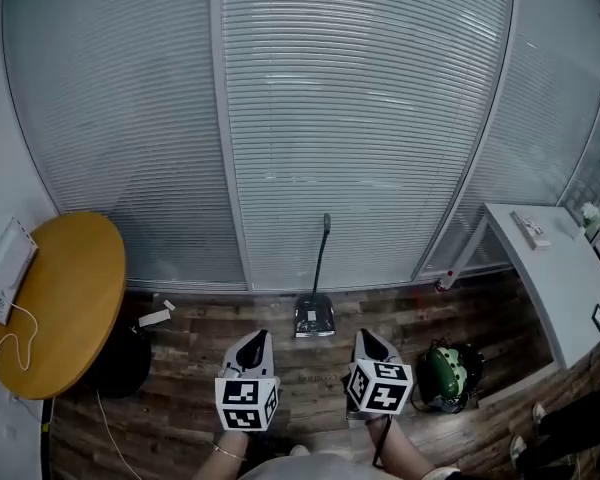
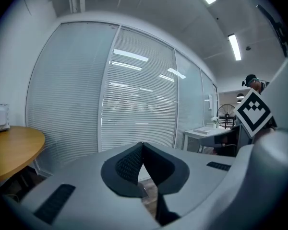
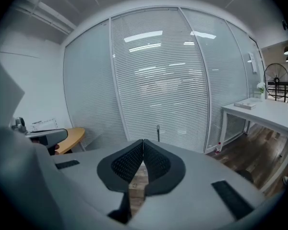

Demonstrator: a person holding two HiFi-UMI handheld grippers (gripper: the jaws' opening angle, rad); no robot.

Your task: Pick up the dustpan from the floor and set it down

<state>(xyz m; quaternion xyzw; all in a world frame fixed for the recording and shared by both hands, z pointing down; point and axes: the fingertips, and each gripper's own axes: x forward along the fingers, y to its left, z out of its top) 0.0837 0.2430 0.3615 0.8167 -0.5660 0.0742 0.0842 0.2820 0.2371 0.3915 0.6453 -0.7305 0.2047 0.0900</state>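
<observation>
At far left a round wooden table (image 1: 75,298) bears a white box (image 1: 4,268) with a trailing cable; next, the left gripper (image 1: 259,336) is held low over the plank floor (image 1: 180,388), its jaws pressed together at the tips with nothing between them; ahead, between the two grippers, the dustpan (image 1: 315,316) stands on the floor at the foot of the blind-covered glass wall (image 1: 360,118), its long handle upright; the right gripper (image 1: 366,335) is likewise closed and empty; beside it lies a green object (image 1: 442,371); a white desk (image 1: 555,278) fills the right.
</observation>
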